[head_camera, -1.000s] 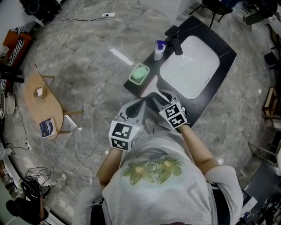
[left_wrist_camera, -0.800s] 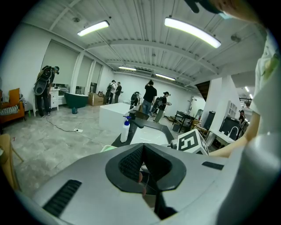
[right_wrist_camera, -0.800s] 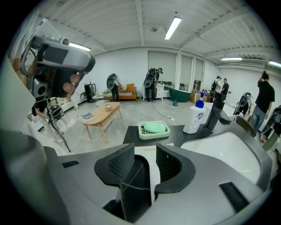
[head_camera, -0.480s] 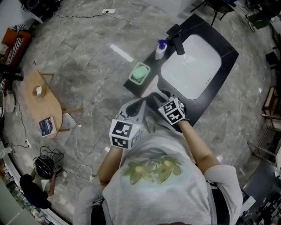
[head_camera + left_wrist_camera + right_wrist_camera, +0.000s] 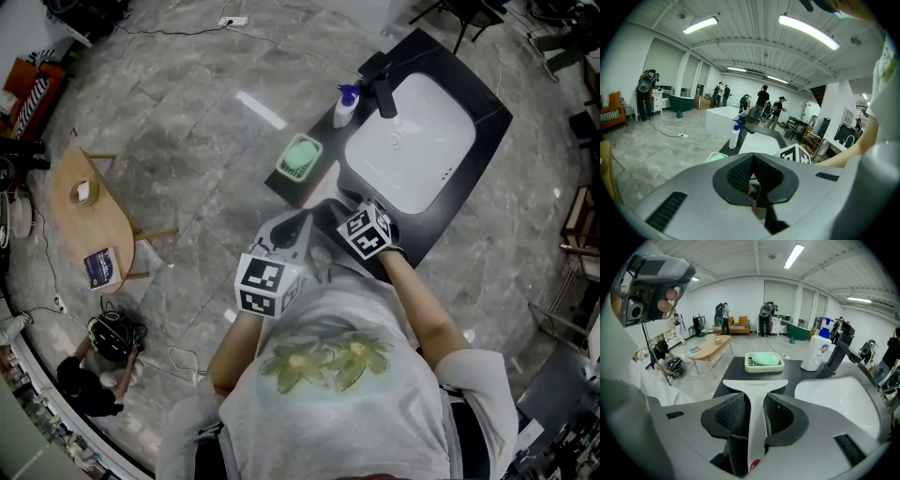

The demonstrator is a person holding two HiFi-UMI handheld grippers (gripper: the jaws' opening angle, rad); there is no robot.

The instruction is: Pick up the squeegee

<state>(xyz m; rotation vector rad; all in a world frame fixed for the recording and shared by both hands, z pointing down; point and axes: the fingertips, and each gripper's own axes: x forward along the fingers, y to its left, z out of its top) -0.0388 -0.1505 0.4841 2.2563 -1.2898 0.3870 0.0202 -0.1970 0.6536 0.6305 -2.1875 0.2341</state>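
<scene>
Squeegee handle sits between the pads of the right tongs, which clamp it from both sides. Its white blade lies crosswise over the near edge of the black surface; I cannot tell whether it touches. The left tongs are pressed together on nothing, short of the surface. The grasp looks made, so lifting is the step in hand. It calls for a firm hold and a straight rise, clear of the soap dish beyond and the bottle at the far edge.
</scene>
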